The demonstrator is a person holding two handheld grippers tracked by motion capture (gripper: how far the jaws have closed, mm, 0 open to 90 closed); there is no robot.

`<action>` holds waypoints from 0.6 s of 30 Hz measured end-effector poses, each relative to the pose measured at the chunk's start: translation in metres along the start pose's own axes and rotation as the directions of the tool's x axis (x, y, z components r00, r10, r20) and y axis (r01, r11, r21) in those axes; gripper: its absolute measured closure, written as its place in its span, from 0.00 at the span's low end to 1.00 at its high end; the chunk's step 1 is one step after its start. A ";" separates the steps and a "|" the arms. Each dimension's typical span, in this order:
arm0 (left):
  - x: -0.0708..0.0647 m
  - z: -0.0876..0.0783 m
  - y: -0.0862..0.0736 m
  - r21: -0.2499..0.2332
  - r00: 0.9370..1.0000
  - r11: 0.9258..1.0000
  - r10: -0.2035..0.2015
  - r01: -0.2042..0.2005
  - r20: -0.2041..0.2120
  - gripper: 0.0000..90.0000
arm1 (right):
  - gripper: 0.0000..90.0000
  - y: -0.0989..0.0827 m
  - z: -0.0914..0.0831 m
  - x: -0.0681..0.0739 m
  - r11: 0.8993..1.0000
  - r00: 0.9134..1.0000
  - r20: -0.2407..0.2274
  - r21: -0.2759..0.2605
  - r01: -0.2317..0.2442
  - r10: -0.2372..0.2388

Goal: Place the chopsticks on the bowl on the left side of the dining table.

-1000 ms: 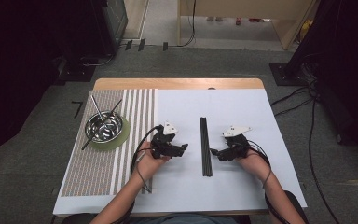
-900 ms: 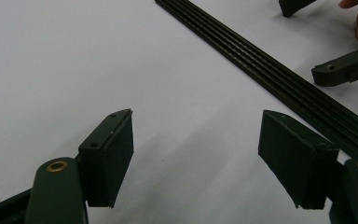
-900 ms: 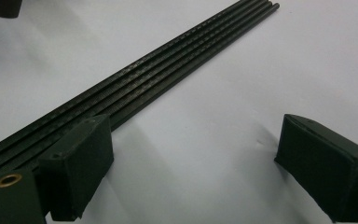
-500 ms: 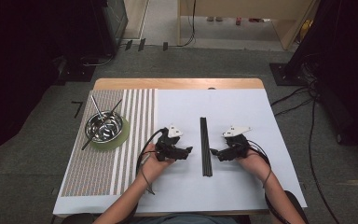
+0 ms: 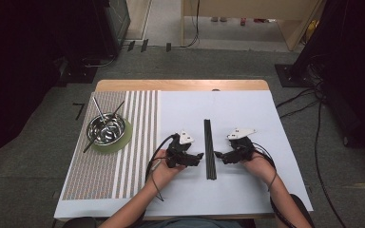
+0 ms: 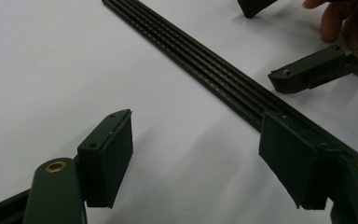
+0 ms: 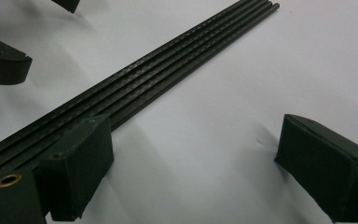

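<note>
The black rods [image 5: 210, 148] at the middle of the table are seen as matt, with finely ribbed surfaces. The white sheet [image 5: 247, 114] over the table looks smooth and matt, like paper. The table [image 5: 180, 85] shows bare wood along its far edge. The striped mat [image 5: 123, 142] near the left edge appears woven. The bowl [image 5: 106, 129] on it is glossy metal. The fingers [image 6: 107, 156] are faced with matt black pads.

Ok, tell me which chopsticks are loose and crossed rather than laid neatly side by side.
The silver chopsticks leaning crossed in the metal bowl on the striped mat. The black chopsticks between the tongs lie flat, parallel and bundled together.
</note>
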State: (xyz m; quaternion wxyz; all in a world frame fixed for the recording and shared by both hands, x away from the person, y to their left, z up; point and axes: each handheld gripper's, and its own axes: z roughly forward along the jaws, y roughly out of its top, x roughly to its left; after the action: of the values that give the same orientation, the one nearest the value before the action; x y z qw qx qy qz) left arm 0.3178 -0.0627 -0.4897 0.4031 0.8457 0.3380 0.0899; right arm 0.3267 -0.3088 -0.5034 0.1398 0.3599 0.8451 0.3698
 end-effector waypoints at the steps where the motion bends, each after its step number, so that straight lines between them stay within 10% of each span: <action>1: 0.000 0.000 0.000 0.000 1.000 1.000 0.000 0.000 0.000 0.29 | 0.11 0.000 0.000 0.000 1.000 1.000 0.001 0.000 0.000 0.000; 18: -0.014 0.010 0.002 0.001 1.000 1.000 0.025 -0.025 0.015 0.29 | 0.11 0.000 0.000 0.000 1.000 1.000 0.000 0.000 0.000 0.000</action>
State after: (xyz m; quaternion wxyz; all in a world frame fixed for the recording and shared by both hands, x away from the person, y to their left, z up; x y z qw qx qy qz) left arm 0.3127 -0.0787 -0.4928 0.4041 0.8507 0.3243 0.0885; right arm 0.3267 -0.3087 -0.5034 0.1396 0.3601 0.8451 0.3698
